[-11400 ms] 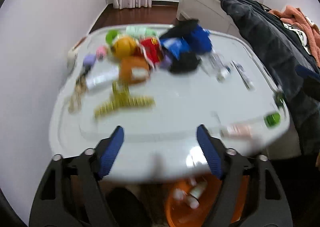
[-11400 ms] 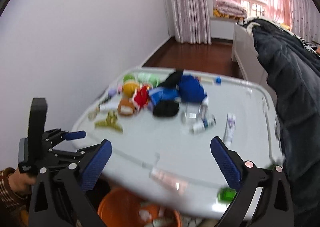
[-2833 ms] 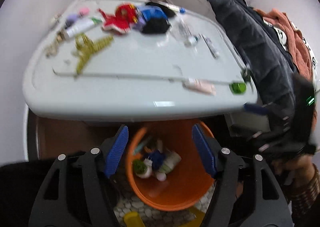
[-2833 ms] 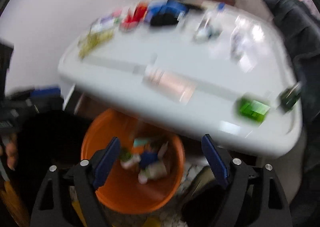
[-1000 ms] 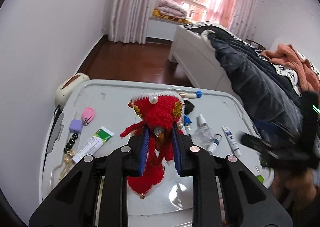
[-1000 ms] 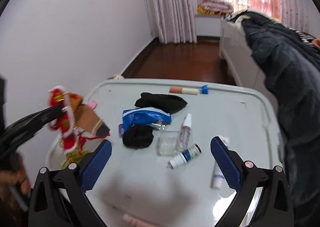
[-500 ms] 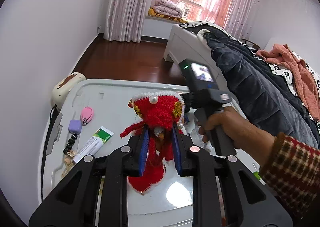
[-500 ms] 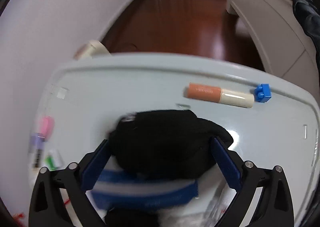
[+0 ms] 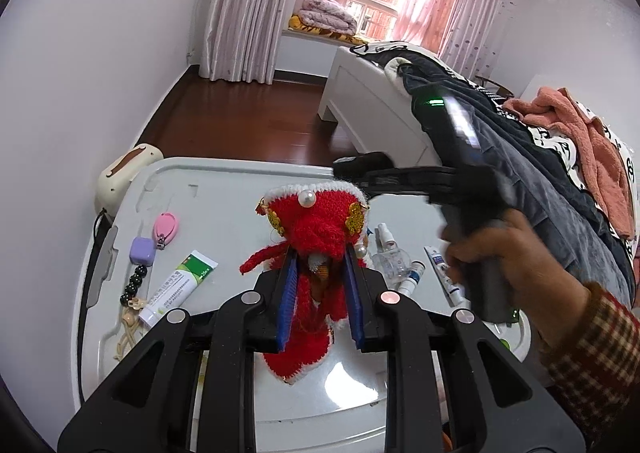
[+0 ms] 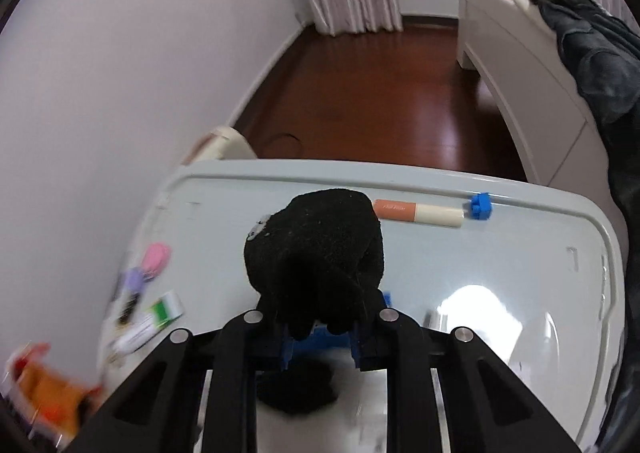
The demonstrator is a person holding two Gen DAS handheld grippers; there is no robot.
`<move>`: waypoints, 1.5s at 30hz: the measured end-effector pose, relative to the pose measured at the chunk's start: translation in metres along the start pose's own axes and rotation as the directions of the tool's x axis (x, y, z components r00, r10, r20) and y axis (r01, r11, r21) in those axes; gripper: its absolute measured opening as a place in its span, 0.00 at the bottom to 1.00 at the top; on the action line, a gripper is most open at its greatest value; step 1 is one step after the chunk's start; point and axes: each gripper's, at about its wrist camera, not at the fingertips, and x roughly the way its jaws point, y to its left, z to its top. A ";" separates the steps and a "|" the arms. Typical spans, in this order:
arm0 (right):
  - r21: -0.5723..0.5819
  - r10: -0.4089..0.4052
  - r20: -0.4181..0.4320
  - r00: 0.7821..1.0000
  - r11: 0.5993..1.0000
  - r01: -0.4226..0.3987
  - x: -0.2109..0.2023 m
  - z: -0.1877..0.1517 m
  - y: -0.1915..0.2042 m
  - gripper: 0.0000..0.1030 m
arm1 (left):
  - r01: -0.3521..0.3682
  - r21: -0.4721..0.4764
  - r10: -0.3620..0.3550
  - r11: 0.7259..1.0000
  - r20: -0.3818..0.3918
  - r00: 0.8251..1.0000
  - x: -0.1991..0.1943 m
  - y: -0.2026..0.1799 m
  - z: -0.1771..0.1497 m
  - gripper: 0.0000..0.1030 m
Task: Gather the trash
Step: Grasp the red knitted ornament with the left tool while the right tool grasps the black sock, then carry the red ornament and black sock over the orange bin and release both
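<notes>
Two soft things are clamped at once: a red knitted doll [image 9: 316, 237] hangs pinched between the blue pads of the left gripper [image 9: 320, 305] above the white table [image 9: 224, 189], and a black knit piece [image 10: 316, 253] is bunched in the clenched right gripper [image 10: 322, 345] over the table's far half. Behind the black piece lie an orange-and-cream tube [image 10: 416, 212] and a blue block [image 10: 480, 206]. Near the left edge sit a pink nail clipper [image 9: 166, 225], a lilac case [image 9: 142, 251] and a green-and-white tube [image 9: 178, 285]
</notes>
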 end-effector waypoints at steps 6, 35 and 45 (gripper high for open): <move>-0.066 0.063 0.038 0.997 0.996 -0.060 -0.090 -0.093 0.026 0.23 | 0.056 0.047 -0.055 0.997 -0.016 0.998 -0.021 -0.018 -0.010 0.21; 0.007 -0.012 -0.029 1.000 1.000 0.012 -0.169 -0.234 0.009 0.91 | 0.012 -0.061 -0.033 0.998 -0.347 0.937 -0.036 -0.035 -0.141 0.69; 0.055 -0.163 0.331 0.930 0.987 0.153 -0.174 -0.149 -0.017 0.95 | -0.077 0.148 0.101 0.986 -0.157 0.982 0.041 -0.050 -0.042 0.74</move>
